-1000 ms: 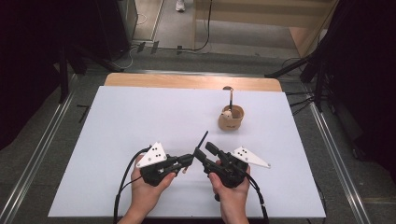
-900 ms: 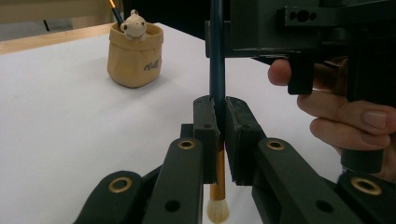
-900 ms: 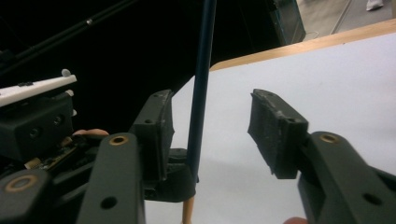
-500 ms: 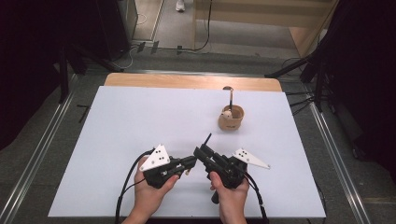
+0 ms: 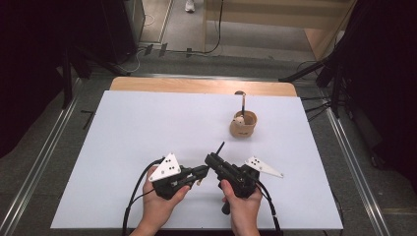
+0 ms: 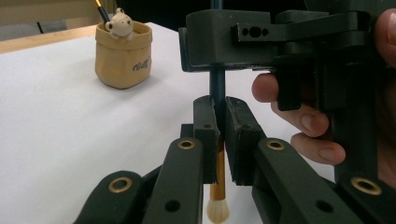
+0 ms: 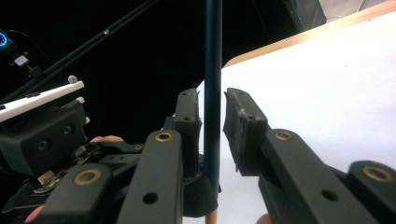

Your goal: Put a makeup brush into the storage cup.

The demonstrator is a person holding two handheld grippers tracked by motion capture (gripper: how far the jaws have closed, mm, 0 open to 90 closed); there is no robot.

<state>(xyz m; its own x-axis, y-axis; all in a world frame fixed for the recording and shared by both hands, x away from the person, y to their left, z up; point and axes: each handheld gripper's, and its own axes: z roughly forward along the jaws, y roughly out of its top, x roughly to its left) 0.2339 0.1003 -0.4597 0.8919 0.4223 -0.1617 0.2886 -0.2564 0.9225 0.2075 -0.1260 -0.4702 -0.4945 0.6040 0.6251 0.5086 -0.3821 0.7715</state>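
A thin brush with a dark blue handle, gold ferrule and pale bristles stands between both grippers near the table's front edge. My left gripper is shut on the handle just above the ferrule. My right gripper sits directly above it. Its jaws stand slightly apart around the handle, with a gap on one side. A tan pouch-shaped pot holds a small bear figure and another brush at the back right.
A white sheet covers the table, with a wooden strip along the far edge. Metal rails run along both sides. Black stands rise at the right beyond the table.
Both hands have drifted slightly right and the grippers have come closer together. Less of the brush handle sticks out past the right gripper.
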